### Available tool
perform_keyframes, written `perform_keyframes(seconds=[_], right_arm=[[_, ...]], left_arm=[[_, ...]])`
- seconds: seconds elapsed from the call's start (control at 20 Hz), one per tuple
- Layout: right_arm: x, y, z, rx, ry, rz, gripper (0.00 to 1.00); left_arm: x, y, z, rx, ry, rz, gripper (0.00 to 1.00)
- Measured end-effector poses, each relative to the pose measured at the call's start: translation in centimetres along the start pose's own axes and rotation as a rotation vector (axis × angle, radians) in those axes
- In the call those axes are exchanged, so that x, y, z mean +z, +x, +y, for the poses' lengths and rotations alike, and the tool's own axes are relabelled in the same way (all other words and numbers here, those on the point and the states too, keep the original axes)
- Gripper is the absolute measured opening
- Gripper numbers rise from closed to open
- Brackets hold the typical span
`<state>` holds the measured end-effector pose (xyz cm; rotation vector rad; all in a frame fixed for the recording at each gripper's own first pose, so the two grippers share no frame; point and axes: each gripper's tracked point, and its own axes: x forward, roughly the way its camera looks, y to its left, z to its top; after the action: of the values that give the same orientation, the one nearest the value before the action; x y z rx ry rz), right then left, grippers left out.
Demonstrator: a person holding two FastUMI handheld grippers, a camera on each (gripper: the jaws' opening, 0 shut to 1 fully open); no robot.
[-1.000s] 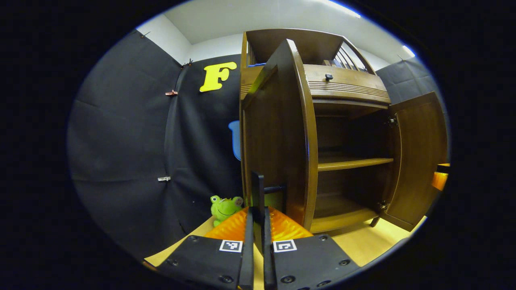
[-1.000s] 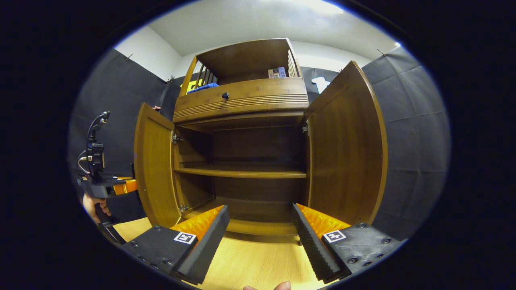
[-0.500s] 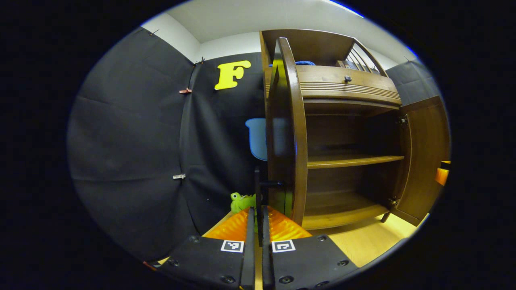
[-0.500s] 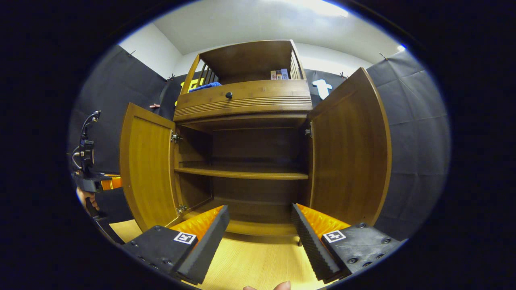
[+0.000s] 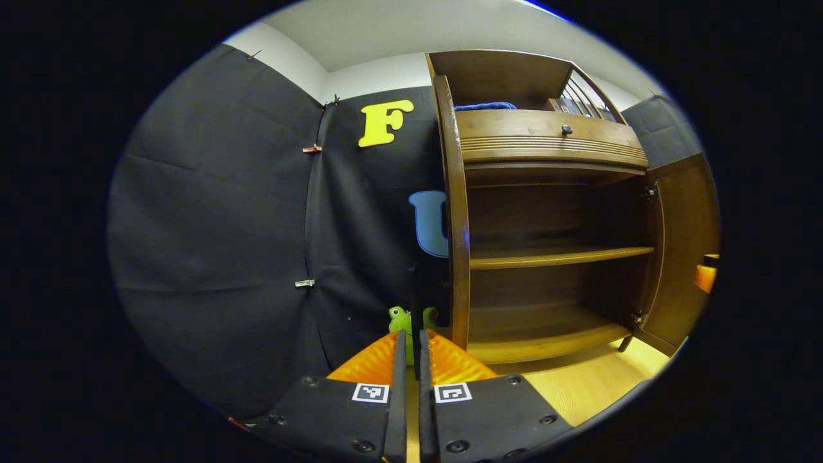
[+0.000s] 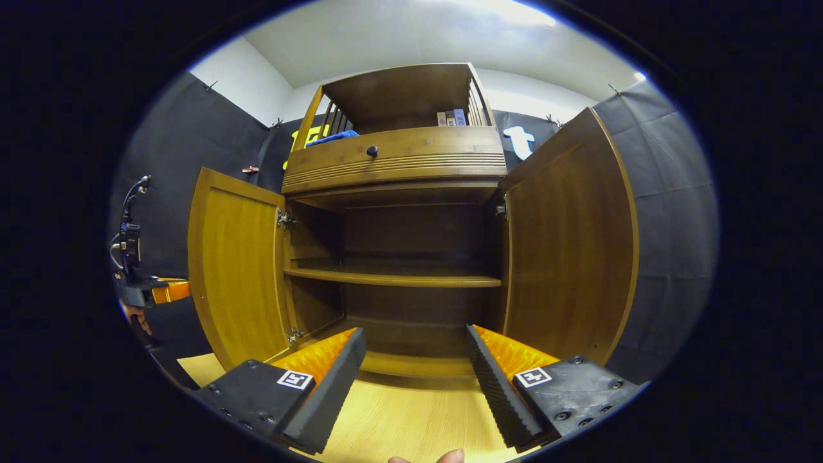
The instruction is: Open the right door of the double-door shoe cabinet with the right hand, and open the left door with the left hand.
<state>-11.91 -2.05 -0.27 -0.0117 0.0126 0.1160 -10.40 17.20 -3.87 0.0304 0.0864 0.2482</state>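
Note:
The brown wooden shoe cabinet (image 6: 392, 167) stands with both doors swung wide. In the right gripper view the left door (image 6: 238, 270) and the right door (image 6: 566, 244) flank bare shelves (image 6: 392, 280). My right gripper (image 6: 415, 379) is open and holds nothing, low in front of the cabinet's middle. In the left gripper view the left door (image 5: 458, 212) appears edge-on, and my left gripper (image 5: 411, 337) is shut on its thin dark handle. Farther left in the right gripper view, the left gripper (image 6: 151, 290) hangs beside the left door with a hand (image 6: 135, 315) under it. The right door (image 5: 685, 244) is open at the far right.
A green frog toy (image 5: 400, 318) sits on the floor behind the left door, by the black cloth wall. A drawer with a dark knob (image 6: 371, 151) tops the doors; a blue cloth (image 6: 331, 137) and books (image 6: 450, 118) lie above. A pale wood floor (image 6: 411, 418) lies in front.
The left door has swung farther open, from slanted to edge-on in the left gripper view, with my left gripper still closed on its handle. My right gripper stays open and nearly still.

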Motion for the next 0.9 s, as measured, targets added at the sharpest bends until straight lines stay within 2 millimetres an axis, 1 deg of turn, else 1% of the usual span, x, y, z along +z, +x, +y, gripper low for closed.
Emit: perform_keyframes(seconds=[0.05,0.15,0.25,0.4,0.5,0.6,0.65,0.8,0.85,0.9], right_arm=[[0.1,0.0,-0.2,-0.003,0.001,-0.003,0.98],[-0.1,-0.1,-0.4,-0.005,-0.001,-0.004,0.99],[0.0,-0.2,-0.5,-0.006,-0.001,-0.006,1.0],[0.1,-0.2,-0.8,-0.005,0.002,-0.006,1.0],[0.0,-0.3,-1.0,-0.004,0.005,-0.006,1.0],[0.0,-0.4,-1.3,-0.008,0.0,-0.006,1.0],[0.0,-0.4,-1.7,-0.015,-0.006,-0.007,1.0],[0.3,-0.3,-2.5,-0.032,-0.03,-0.02,0.95],[0.4,-0.3,-2.6,-0.034,-0.034,-0.026,0.95],[0.4,-0.2,-2.6,-0.03,-0.035,-0.028,1.0]], left_arm=[[0.2,-0.3,0.1,0.019,0.003,-0.004,0.13],[0.5,-1.1,-0.3,0.039,0.012,-0.014,0.13],[1.2,-2.1,-1.1,0.04,0.02,-0.034,0.35],[2.6,-3.4,-3.9,0.006,0.014,-0.084,0.69],[2.8,-4.1,-6.0,-0.035,0.016,-0.097,0.92],[3.0,-4.2,-7.7,-0.071,0.002,-0.103,1.0],[3.1,-4.3,-8.4,-0.082,-0.006,-0.107,1.0],[3.1,-4.5,-11.2,-0.121,-0.005,-0.107,1.0],[3.2,-4.4,-11.9,-0.127,0.003,-0.11,1.0],[3.2,-4.4,-12.5,-0.13,0.006,-0.11,0.98]])
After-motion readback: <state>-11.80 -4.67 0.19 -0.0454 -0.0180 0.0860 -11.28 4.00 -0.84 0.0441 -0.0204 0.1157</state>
